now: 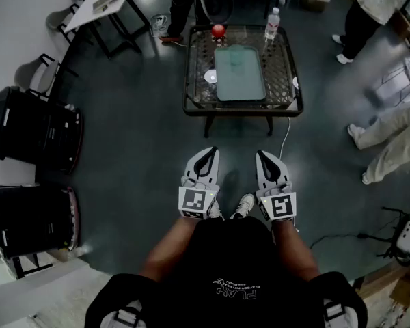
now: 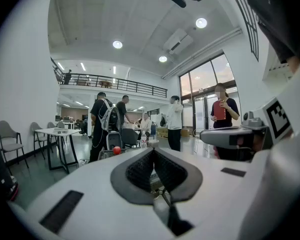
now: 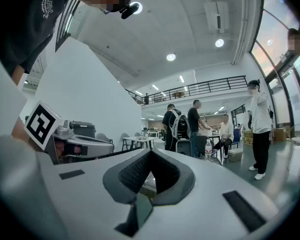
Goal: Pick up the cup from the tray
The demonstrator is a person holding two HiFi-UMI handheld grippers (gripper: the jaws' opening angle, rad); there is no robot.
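A glass-and-wire low table [image 1: 195, 91] stands a few steps ahead in the head view. On it lies a pale teal tray [image 1: 240, 80], and a faint shape of the same colour at the tray's far end [image 1: 238, 49] may be the cup; I cannot tell for sure. My left gripper [image 1: 206, 156] and right gripper [image 1: 265, 157] hang side by side close to my body, well short of the table. Both are shut with nothing in them. The left gripper's [image 2: 153, 152] and right gripper's [image 3: 150, 153] own views show jaw tips meeting, pointed level across the room.
On the table are a red ball [image 1: 219, 30], a water bottle [image 1: 272, 24] and a small white round thing [image 1: 210, 76]. Black cases [image 1: 34, 128] stand left, a white table [image 1: 99, 2] far left. People stand at the right [image 1: 386, 135]. A cable [image 1: 285, 139] trails on the floor.
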